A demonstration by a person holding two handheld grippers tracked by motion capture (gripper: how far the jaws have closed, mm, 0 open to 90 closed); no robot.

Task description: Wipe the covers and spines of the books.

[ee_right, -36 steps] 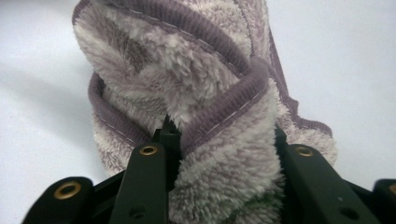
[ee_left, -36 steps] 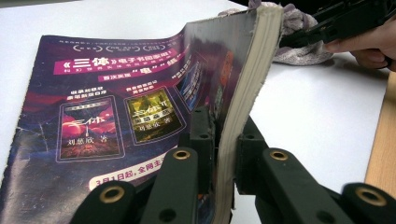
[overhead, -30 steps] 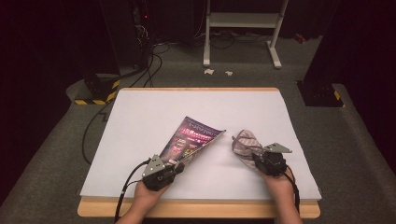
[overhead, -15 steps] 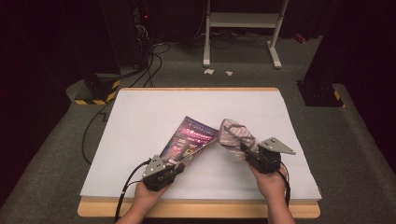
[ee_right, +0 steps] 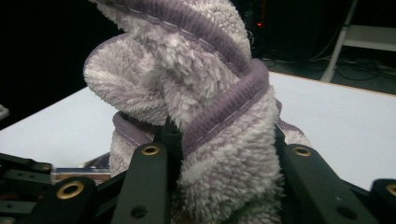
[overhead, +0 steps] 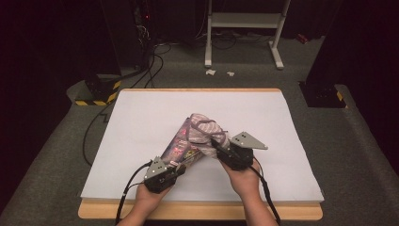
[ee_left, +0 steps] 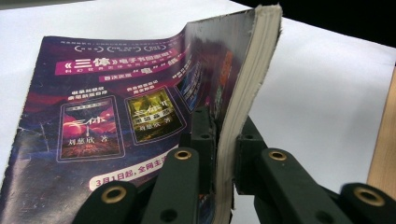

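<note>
Right gripper point(overhead: 220, 148), jaws pinching the fluffy towel point(overhead: 203, 133), carries it over the magazine point(overhead: 182, 143) beyond the left gripper point(overhead: 176, 168), whose jaws clamp the magazine's near edge.

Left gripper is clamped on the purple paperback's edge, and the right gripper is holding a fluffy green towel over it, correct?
Not quite: the fluffy towel is pale lilac-grey with purple trim, not green, as the right gripper view shows. The rest holds: the left gripper clamps the purple paperback book, and the right gripper holds the towel over it.

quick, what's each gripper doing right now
Left gripper: shut on the book.
Right gripper: shut on the fluffy cloth.
</note>
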